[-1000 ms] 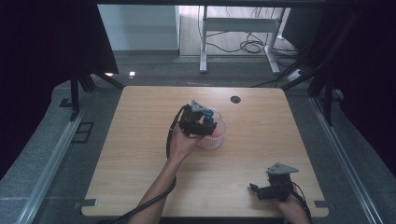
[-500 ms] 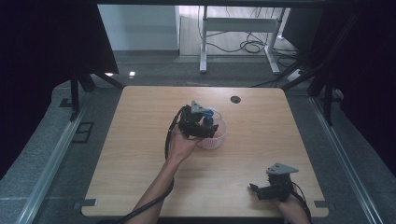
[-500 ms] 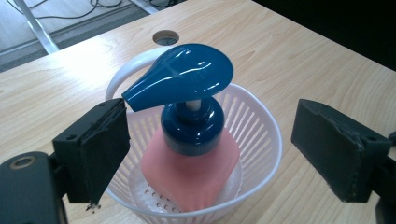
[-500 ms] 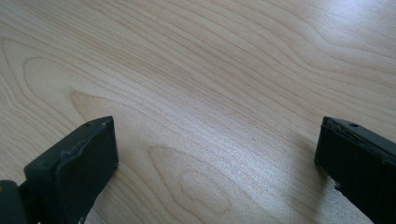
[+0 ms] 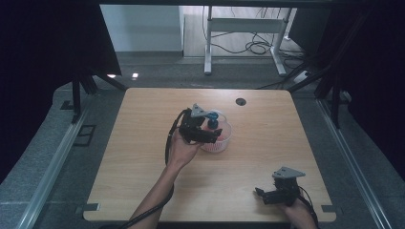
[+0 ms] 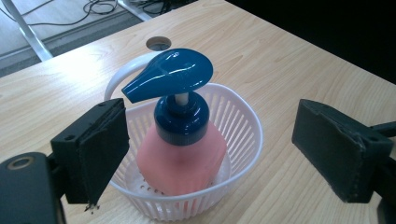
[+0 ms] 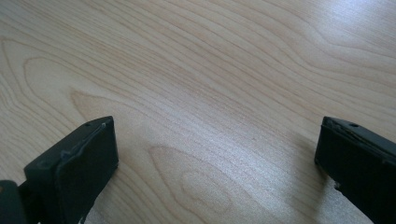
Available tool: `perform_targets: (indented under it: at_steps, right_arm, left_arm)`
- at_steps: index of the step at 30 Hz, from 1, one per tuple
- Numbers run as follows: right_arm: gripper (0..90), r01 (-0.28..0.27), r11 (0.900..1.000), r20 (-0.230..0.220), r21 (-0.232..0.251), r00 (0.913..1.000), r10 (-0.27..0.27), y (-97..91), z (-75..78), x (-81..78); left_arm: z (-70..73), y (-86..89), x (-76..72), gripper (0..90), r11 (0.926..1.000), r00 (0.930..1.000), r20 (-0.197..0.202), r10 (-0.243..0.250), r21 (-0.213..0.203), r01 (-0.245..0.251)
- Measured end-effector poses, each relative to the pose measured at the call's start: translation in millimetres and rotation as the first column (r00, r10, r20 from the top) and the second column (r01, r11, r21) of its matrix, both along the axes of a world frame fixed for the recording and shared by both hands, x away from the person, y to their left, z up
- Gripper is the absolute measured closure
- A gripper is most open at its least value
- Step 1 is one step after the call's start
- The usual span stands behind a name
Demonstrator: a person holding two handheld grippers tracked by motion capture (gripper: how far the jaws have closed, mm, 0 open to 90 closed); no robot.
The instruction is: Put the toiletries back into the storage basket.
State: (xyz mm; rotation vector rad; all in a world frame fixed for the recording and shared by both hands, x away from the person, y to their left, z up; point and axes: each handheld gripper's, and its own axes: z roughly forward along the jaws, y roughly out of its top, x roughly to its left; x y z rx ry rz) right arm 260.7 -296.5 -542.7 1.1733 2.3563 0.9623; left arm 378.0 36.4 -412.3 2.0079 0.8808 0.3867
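**Soap dispenser sits in its basket as left gripper stands wide**

The left gripper [image 6: 210,154] hangs just above and on the person's side of a white slatted basket [image 6: 243,126], its jaws spread wide, having just been opening, with nothing pressed between the pads. Directly ahead of it, between the lines of the two jaws but clear of both, stands a pink soap dispenser [image 6: 182,154] with a dark blue pump head. The bottle stands upright inside the basket, its long axis vertical, and the pump spout points toward the left jaw in the left gripper view. In the high view, the left gripper [image 5: 204,136] overlaps the near-left rim of the basket [image 5: 224,139], which sits near the middle of the wooden table [image 5: 143,167]; a round cable hole [image 5: 240,101] lies beyond the basket toward the far edge. The right gripper [image 5: 267,195] rests well apart from the basket, at the table's near right corner, its jaws also wide over bare wood. Judged from this, the left hand is by far the nearer to the dispenser, and any coming move on it would fall to that side.
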Motion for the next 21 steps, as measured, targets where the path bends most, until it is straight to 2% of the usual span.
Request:
perform_targets:
  at_steps: [21]
  right_arm:
    - [0.0, 0.001, 1.0, 0.001, -0.001, 1.0, -0.001, 0.1, 0.0, -0.2]
  left_arm:
    - [3.2, 12.7, -18.5, 11.0, 0.9996, 0.9995, 0.024, -0.019, 0.019, 0.018]
